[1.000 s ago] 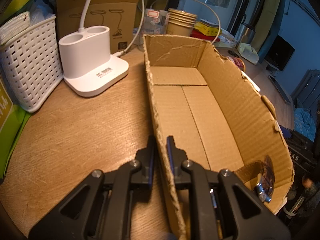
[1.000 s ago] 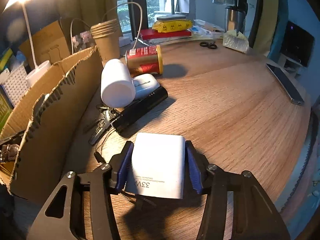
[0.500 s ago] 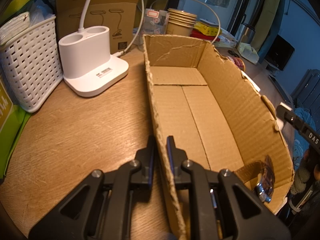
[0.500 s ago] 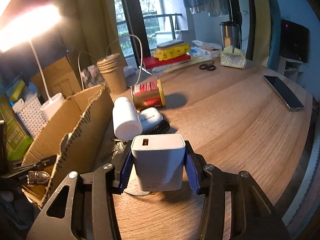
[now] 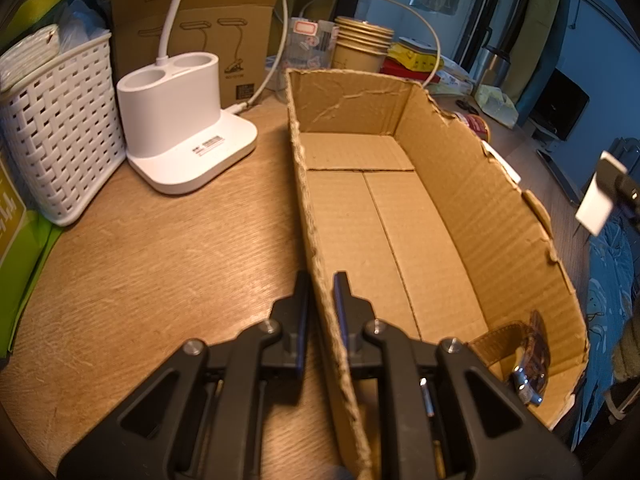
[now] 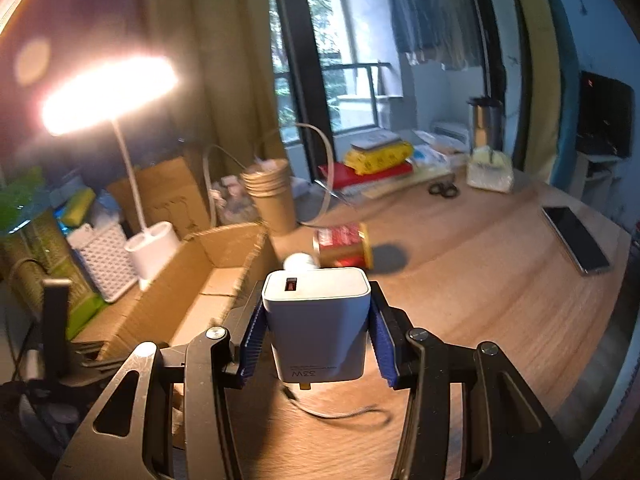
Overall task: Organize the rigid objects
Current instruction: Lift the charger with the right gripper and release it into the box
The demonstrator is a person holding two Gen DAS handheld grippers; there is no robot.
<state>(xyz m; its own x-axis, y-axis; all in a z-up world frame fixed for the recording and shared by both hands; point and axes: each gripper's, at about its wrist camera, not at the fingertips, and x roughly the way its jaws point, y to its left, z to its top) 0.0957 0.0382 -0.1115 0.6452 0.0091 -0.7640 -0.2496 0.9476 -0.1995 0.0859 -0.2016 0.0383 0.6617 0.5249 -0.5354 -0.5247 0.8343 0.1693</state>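
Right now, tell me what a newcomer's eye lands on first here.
The white charger clamped in the right gripper, lifted above the wooden table. Next, the cardboard box, its near wall pinched by the left gripper, with a watch in its near right corner. Behind, the lit desk lamp glares.

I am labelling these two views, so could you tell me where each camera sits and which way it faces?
Left wrist: on the left gripper, looking down its fingers, clamped on the cardboard box wall.
Right wrist: on the right gripper, looking across the table, holding the white charger aloft.
Shared: box, charger, lamp base, paper cups.
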